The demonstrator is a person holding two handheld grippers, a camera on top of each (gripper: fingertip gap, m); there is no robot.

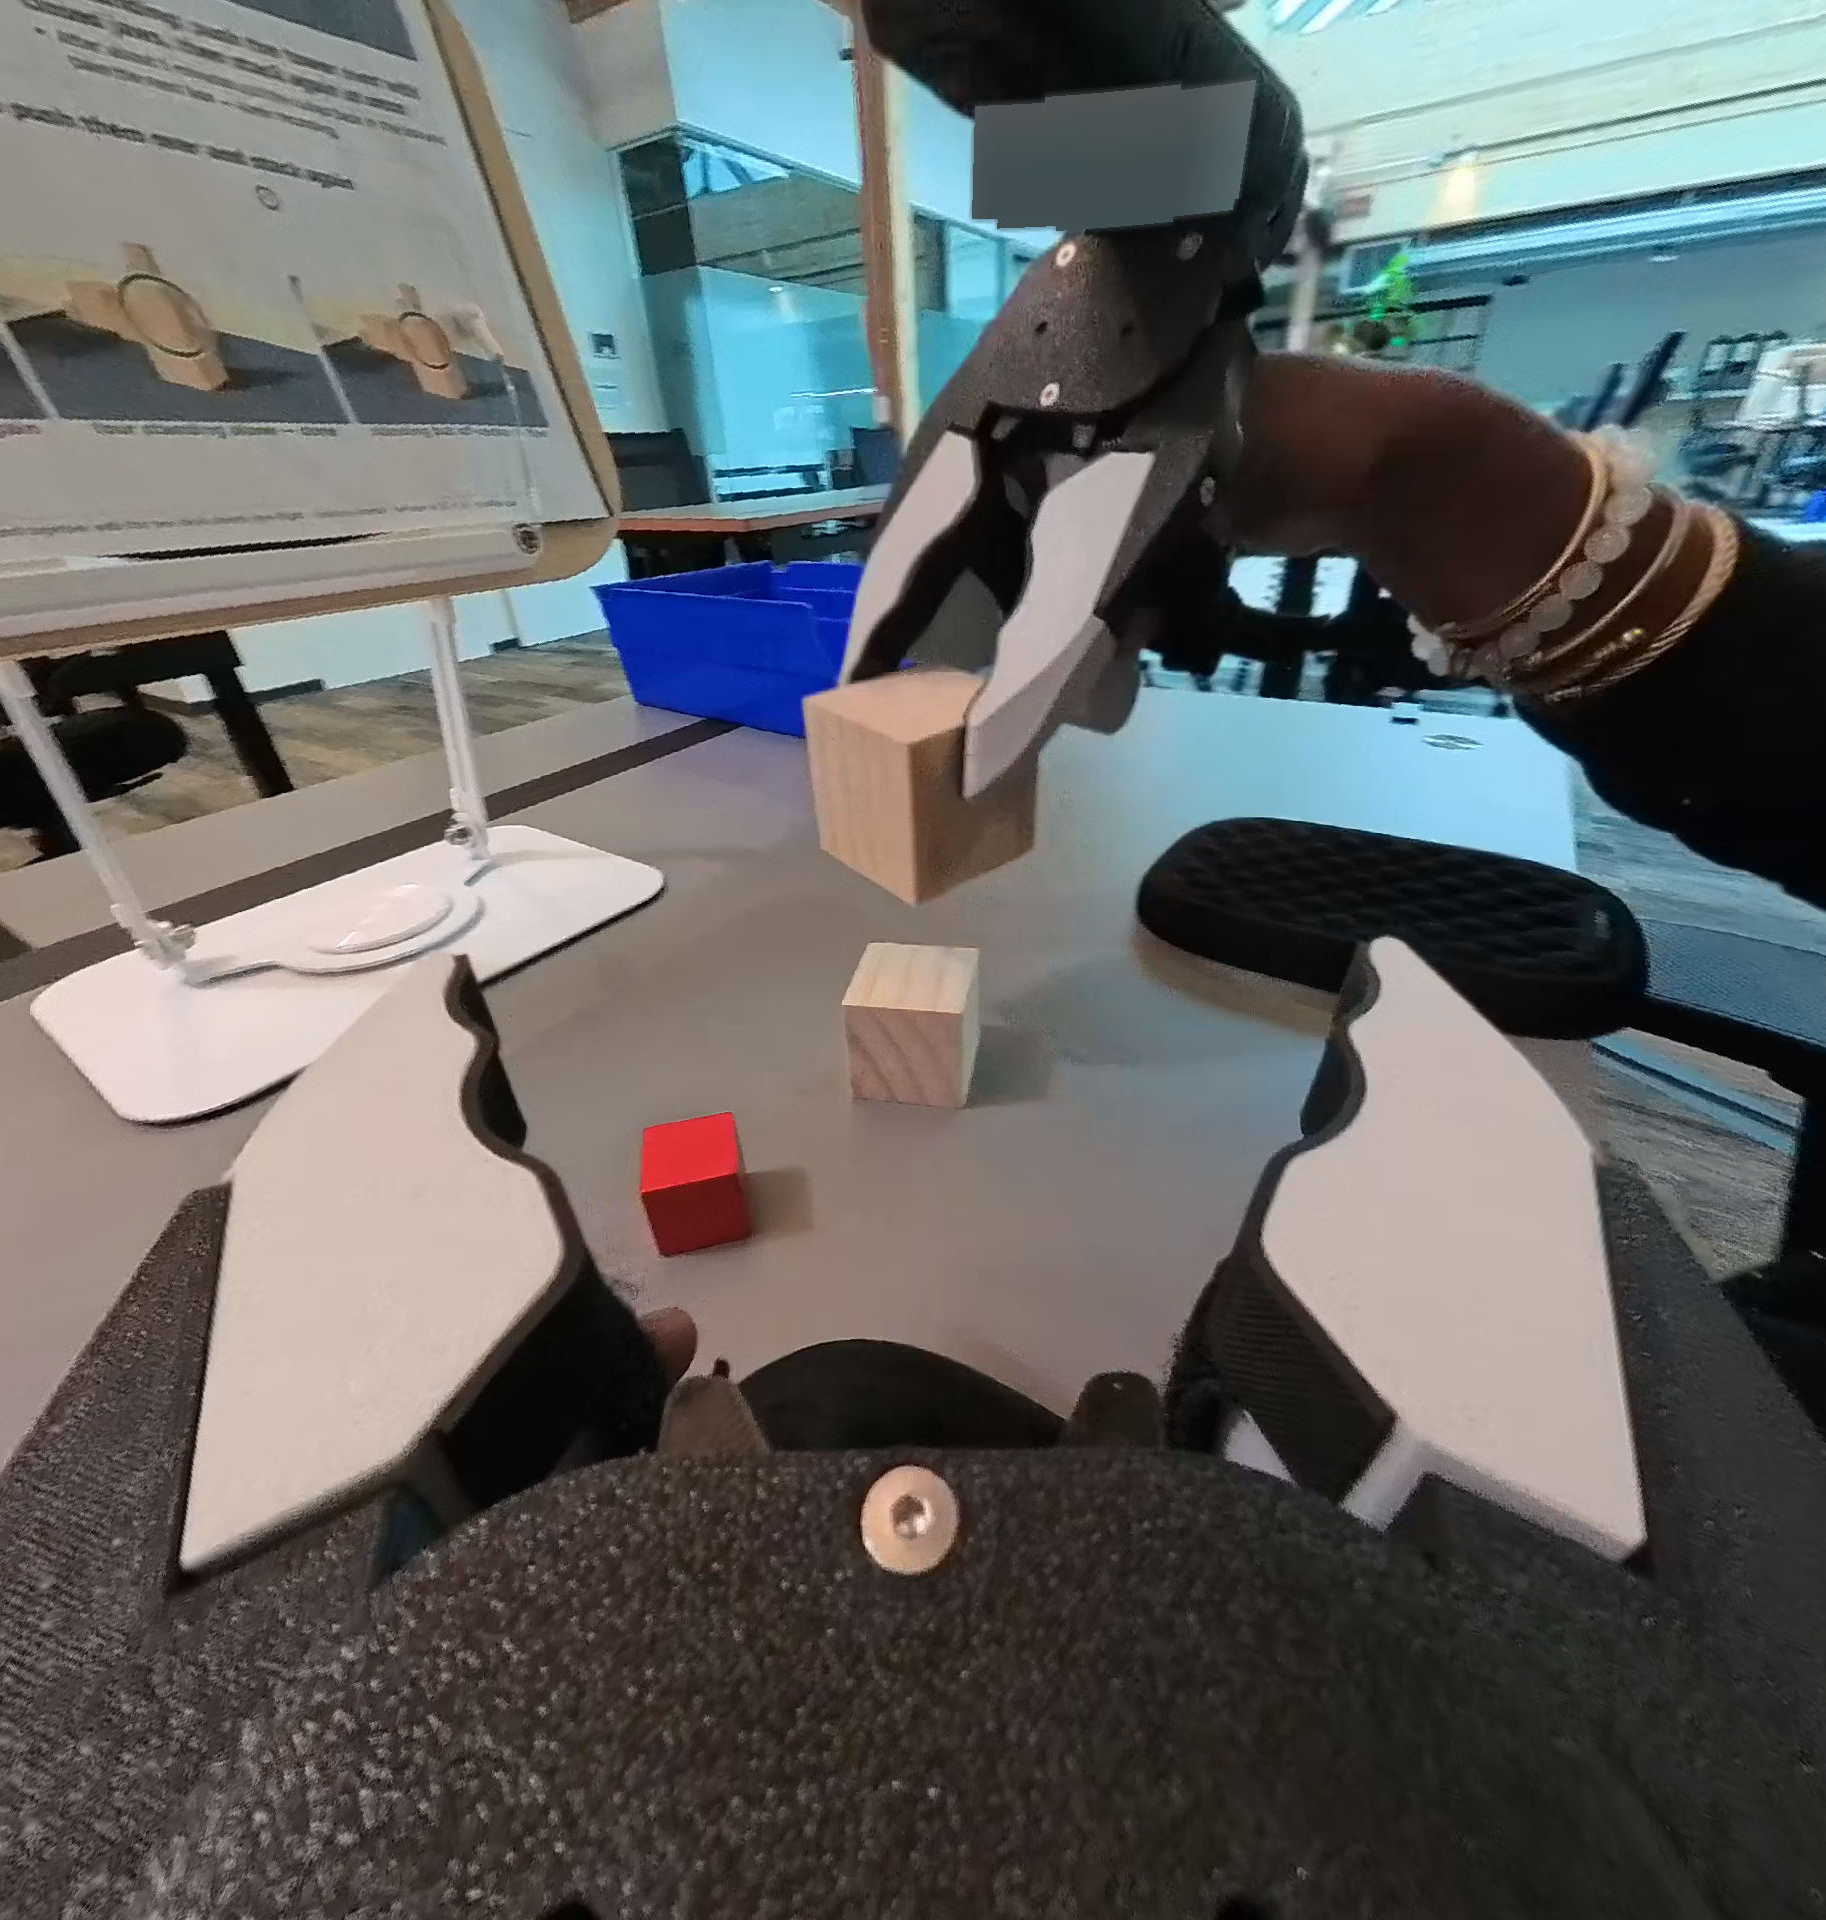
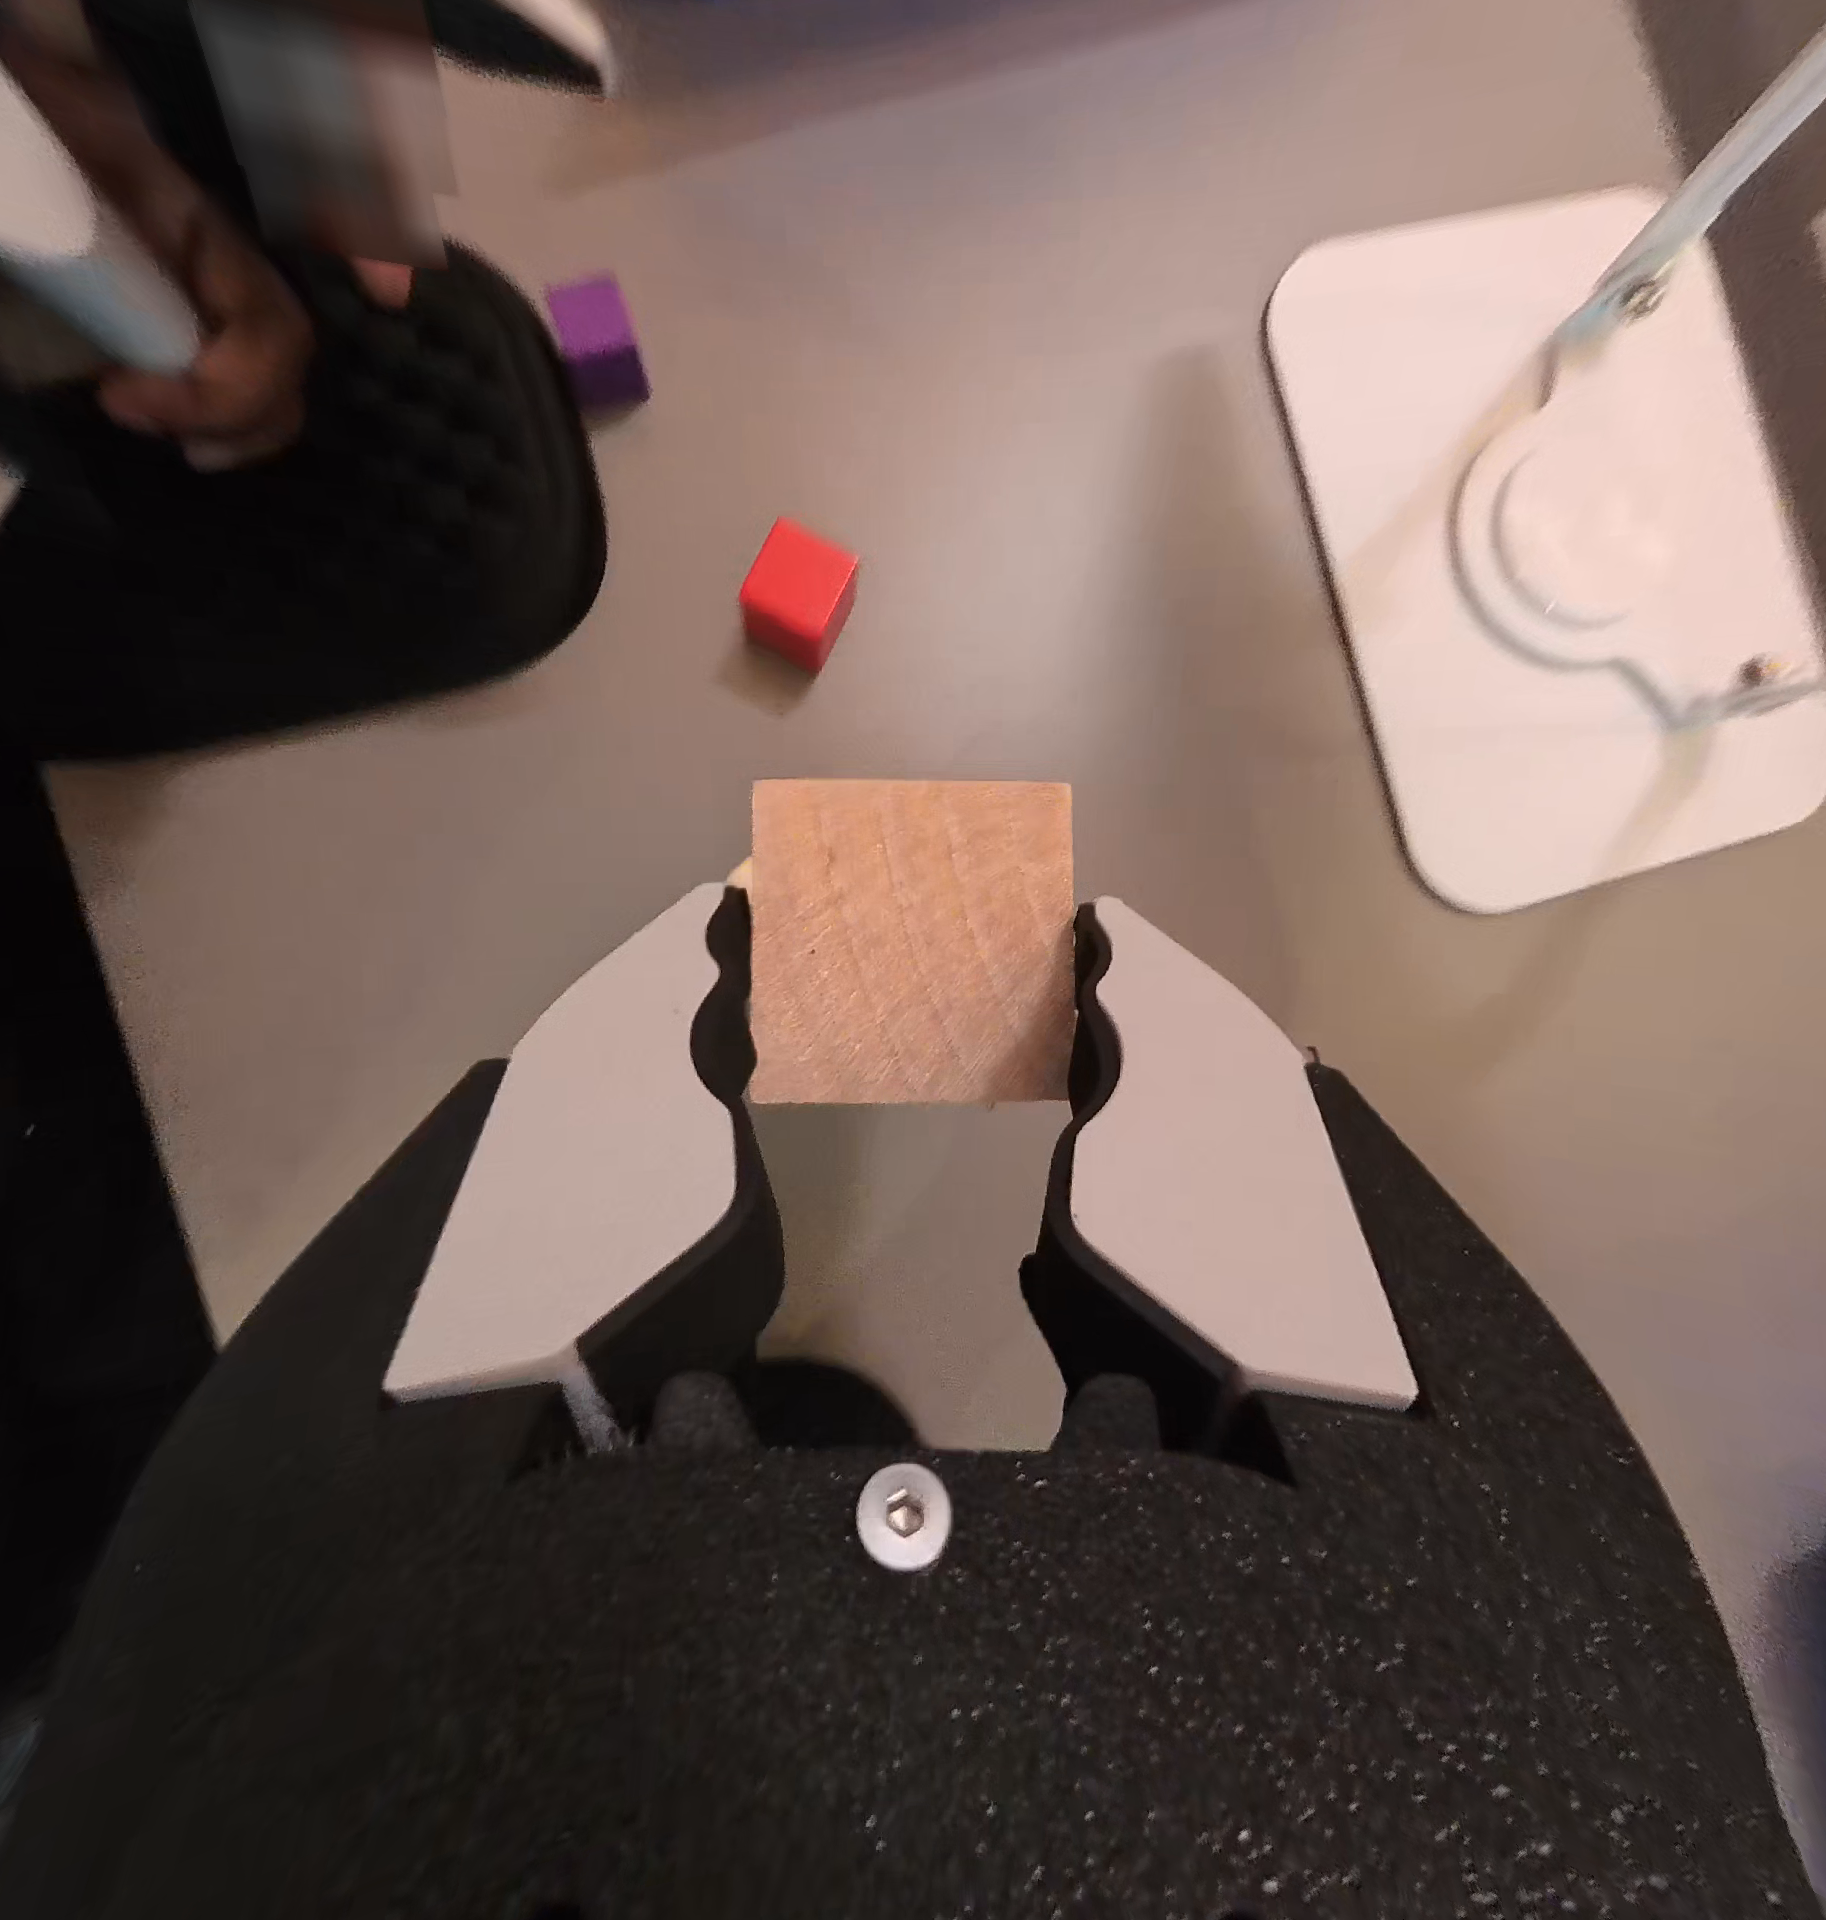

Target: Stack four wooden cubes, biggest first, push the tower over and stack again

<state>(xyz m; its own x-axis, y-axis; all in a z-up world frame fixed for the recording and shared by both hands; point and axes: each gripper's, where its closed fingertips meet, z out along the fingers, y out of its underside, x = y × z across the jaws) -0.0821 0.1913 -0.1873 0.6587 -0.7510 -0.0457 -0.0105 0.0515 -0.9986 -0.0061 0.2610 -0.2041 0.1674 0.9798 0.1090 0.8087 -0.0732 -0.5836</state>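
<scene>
My right gripper [image 2: 907,904] is shut on a large tan wooden cube [image 2: 909,935], with both pads pressed against its sides. In the left wrist view the right gripper [image 1: 924,727] holds this cube [image 1: 909,790] in the air above the grey table [image 1: 1252,790], over a smaller pale wooden cube [image 1: 911,1029] standing on the table. A small red cube [image 1: 693,1184] lies nearer my left gripper [image 1: 914,961], which is wide open and empty low over the table. The red cube [image 2: 797,592] and a purple cube [image 2: 597,338] show beyond the held cube.
A white stand base [image 1: 369,935] carrying an instruction board [image 1: 244,312] is at the left. A blue bin [image 1: 722,644] sits at the table's far edge. A black mesh pad [image 1: 1387,925] lies at the right. A person's arm with bracelets [image 1: 1574,613] holds the right gripper.
</scene>
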